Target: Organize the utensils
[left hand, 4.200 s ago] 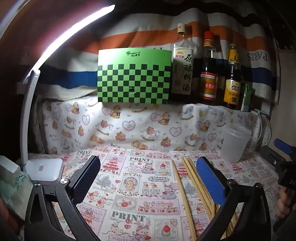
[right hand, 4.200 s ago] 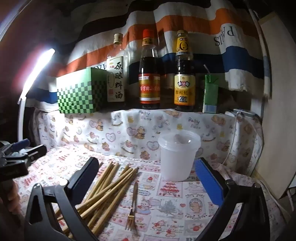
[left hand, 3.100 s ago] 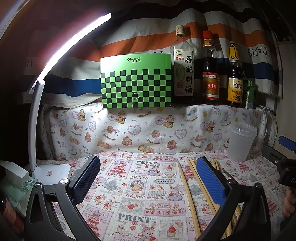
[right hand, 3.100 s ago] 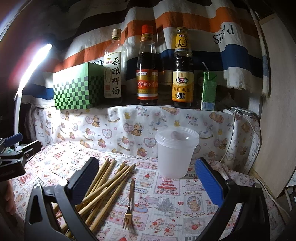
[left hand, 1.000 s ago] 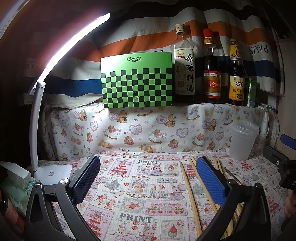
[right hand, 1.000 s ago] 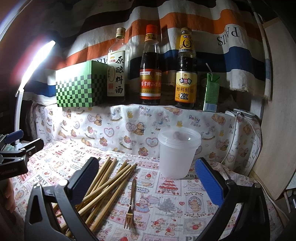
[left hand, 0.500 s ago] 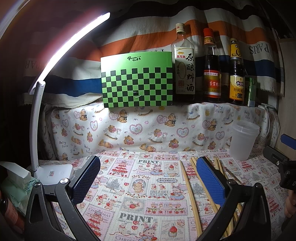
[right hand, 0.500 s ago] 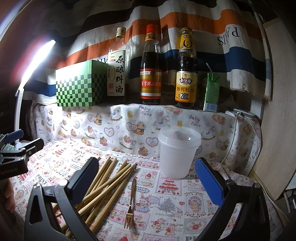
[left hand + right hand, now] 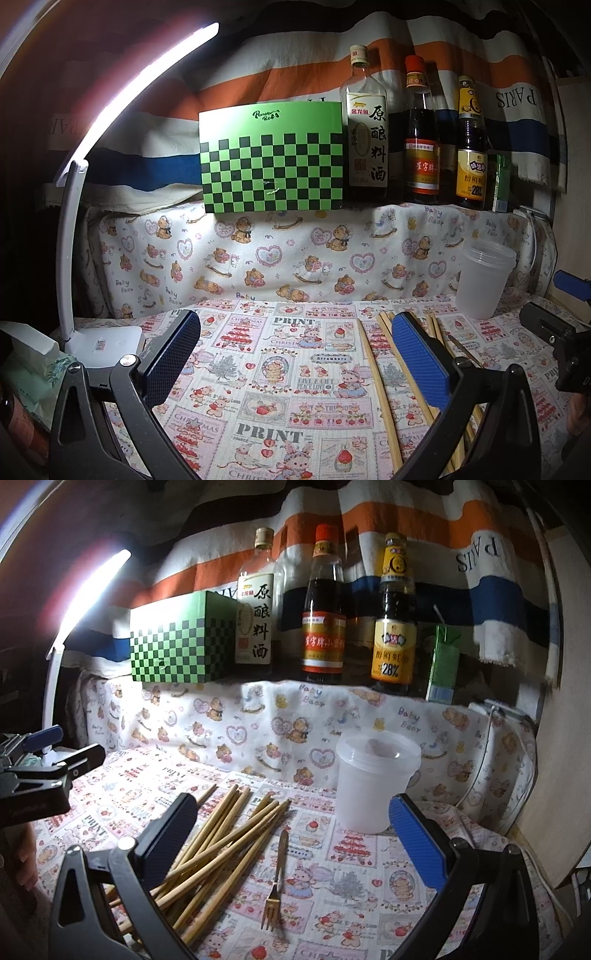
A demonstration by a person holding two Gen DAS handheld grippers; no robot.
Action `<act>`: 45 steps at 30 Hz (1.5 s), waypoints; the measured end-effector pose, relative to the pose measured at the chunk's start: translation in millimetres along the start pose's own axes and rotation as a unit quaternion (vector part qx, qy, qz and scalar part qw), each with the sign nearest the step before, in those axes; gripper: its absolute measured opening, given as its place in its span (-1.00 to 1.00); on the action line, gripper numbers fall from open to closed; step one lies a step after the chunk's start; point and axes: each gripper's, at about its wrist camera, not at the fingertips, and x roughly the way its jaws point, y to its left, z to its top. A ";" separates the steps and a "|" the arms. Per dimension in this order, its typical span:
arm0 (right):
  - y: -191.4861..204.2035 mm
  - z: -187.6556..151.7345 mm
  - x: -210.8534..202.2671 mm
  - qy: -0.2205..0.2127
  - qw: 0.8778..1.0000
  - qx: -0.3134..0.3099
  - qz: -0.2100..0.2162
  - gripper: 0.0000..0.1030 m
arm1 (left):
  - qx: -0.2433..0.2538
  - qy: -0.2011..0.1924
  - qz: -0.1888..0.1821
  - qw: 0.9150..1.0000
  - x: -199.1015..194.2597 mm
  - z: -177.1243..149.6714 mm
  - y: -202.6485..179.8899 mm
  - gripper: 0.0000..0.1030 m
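Several wooden chopsticks (image 9: 225,845) lie in a loose pile on the printed tablecloth, also seen as chopsticks (image 9: 376,384) in the left wrist view. A small gold fork (image 9: 275,882) lies just right of the pile, tines toward me. A translucent plastic cup (image 9: 375,781) stands upright behind the fork; the same cup (image 9: 484,282) shows at the right in the left wrist view. My right gripper (image 9: 291,834) hangs open above the chopsticks and fork, holding nothing. My left gripper (image 9: 295,354) is open over bare cloth, left of the chopsticks.
A white desk lamp (image 9: 103,341) stands at the left. On a raised ledge behind are a green checkered box (image 9: 271,162), three sauce bottles (image 9: 323,616) and a green carton (image 9: 441,664). A wooden panel (image 9: 554,738) borders the right side.
Almost nothing differs over the last second; both grippers stay open and nearly still. Since about 4 s ago both views have drifted slightly back and up.
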 end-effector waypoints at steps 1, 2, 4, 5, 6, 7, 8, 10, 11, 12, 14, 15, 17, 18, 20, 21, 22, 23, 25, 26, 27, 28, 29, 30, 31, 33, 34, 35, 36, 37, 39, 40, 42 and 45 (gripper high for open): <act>-1.6 0.0 1.9 0.006 1.000 0.005 0.006 1.00 | 0.000 0.005 -0.002 1.000 1.4 -0.4 0.0 1.00; -4.0 -0.2 4.5 0.016 1.000 0.012 0.015 1.00 | -0.001 0.013 -0.005 1.000 3.4 -0.8 0.4 1.00; -6.8 -0.3 7.9 0.024 0.999 0.018 0.015 1.00 | -0.006 0.029 -0.011 1.000 7.6 -1.0 2.4 1.00; -8.3 -0.2 8.6 0.024 0.999 0.021 0.010 1.00 | -0.011 0.037 -0.016 0.999 10.1 -1.2 4.1 1.00; -10.4 0.4 8.2 0.024 0.999 0.026 0.003 1.00 | -0.015 0.046 -0.024 0.999 12.5 -1.1 5.6 1.00; -13.3 1.2 7.0 0.022 0.999 0.034 -0.001 1.00 | -0.020 0.057 -0.031 0.998 14.8 -2.0 7.3 1.00; -15.7 2.2 6.2 0.020 0.999 0.041 -0.002 0.98 | -0.023 0.065 -0.032 0.997 17.7 -1.1 8.6 1.00; -22.8 4.2 3.9 0.021 0.998 0.063 0.006 0.82 | -0.030 0.078 -0.031 0.996 21.2 -1.5 11.5 1.00; -26.4 5.1 3.1 0.026 0.997 0.075 0.015 0.67 | -0.028 0.083 -0.029 0.996 22.4 -1.7 12.5 1.00; -28.4 5.4 3.2 0.030 0.996 0.081 0.020 0.59 | -0.024 0.085 -0.023 0.996 23.0 -1.1 13.4 1.00; -29.7 4.5 5.9 0.047 0.995 0.090 0.021 0.07 | -0.021 0.082 -0.006 0.996 23.6 0.6 16.7 1.00; -30.1 3.2 7.9 0.057 0.994 0.095 0.025 -0.05 | -0.019 0.081 0.001 0.997 22.8 0.9 18.0 1.00; -31.2 -0.5 13.6 0.080 0.990 0.113 0.026 -0.37 | -0.018 0.083 0.001 0.996 22.8 1.9 21.2 1.00; -32.1 -3.1 16.3 0.092 0.987 0.125 0.030 -0.43 | -0.018 0.083 -0.001 0.996 21.9 1.8 21.2 1.00; -32.3 -6.5 19.3 0.101 0.983 0.141 0.053 -0.62 | -0.013 0.084 -0.004 0.996 21.8 1.8 20.4 1.00; -31.8 -7.7 20.7 0.110 0.981 0.146 0.059 -0.66 | -0.008 0.083 -0.003 0.997 21.2 1.4 18.6 0.99; -31.7 -9.3 20.8 0.115 0.980 0.150 0.057 -0.71 | -0.002 0.082 -0.003 0.997 21.7 1.8 16.5 1.00; -31.7 -10.8 20.9 0.120 0.979 0.156 0.052 -0.72 | 0.003 0.080 -0.002 0.997 21.1 1.5 14.3 1.00; -29.8 -14.5 22.0 0.141 0.978 0.153 0.029 -0.73 | 0.015 0.076 0.000 0.997 20.4 2.2 9.3 0.99; -28.1 -15.2 23.5 0.154 0.977 0.145 0.023 -0.73 | 0.021 0.073 0.001 0.997 19.3 2.7 7.1 1.00; -25.5 -17.0 26.3 0.173 0.976 0.133 0.019 -0.73 | 0.028 0.068 0.003 0.997 17.6 3.8 5.2 1.00; -24.2 -19.1 29.1 0.188 0.973 0.128 0.027 -0.73 | 0.031 0.061 0.007 0.998 15.8 5.0 4.4 1.00; -23.8 -20.1 31.8 0.201 0.971 0.128 0.038 -0.73 | 0.033 0.054 0.012 0.998 13.5 6.4 4.5 1.00; -22.1 -22.6 36.7 0.224 0.964 0.129 0.060 -0.73 | 0.032 0.046 0.016 0.998 11.1 7.8 5.2 1.00; -21.3 -25.3 41.0 0.246 0.957 0.133 0.074 -0.73 | 0.031 0.040 0.019 0.999 9.5 9.0 6.3 1.00; -26.2 -31.8 45.5 0.270 0.944 0.166 0.093 -0.73 | 0.032 0.032 0.024 0.999 7.8 10.2 6.7 1.00; -30.5 -34.9 46.2 0.277 0.937 0.189 0.100 -0.72 | 0.034 0.031 0.026 0.999 7.5 10.2 6.2 1.00; -33.0 -37.6 46.2 0.281 0.931 0.206 0.105 -0.72 | 0.037 0.030 0.027 0.999 7.5 10.3 5.3 1.00; -36.8 -40.0 45.5 0.285 0.926 0.222 0.109 -0.72 | 0.039 0.030 0.027 0.998 7.7 10.4 4.4 1.00; -38.3 -40.6 44.9 0.288 0.923 0.231 0.108 -0.72 | 0.039 0.033 0.024 0.998 8.3 10.0 4.2 1.00; -41.0 -42.9 44.7 0.293 0.919 0.244 0.104 -0.72 | 0.029 0.044 0.019 0.998 10.5 9.1 6.0 1.00; -41.5 -45.1 45.5 0.300 0.916 0.246 0.100 -0.72 | 0.023 0.049 0.016 0.998 11.3 8.9 7.2 1.00; -42.8 -47.8 46.1 0.311 0.909 0.257 0.102 -0.72 | 0.015 0.052 0.012 0.998 11.8 8.7 8.6 1.00; -42.9 -44.9 46.0 0.310 0.911 0.253 0.099 -0.72 | 0.012 0.051 0.013 0.999 11.8 8.6 8.6 1.00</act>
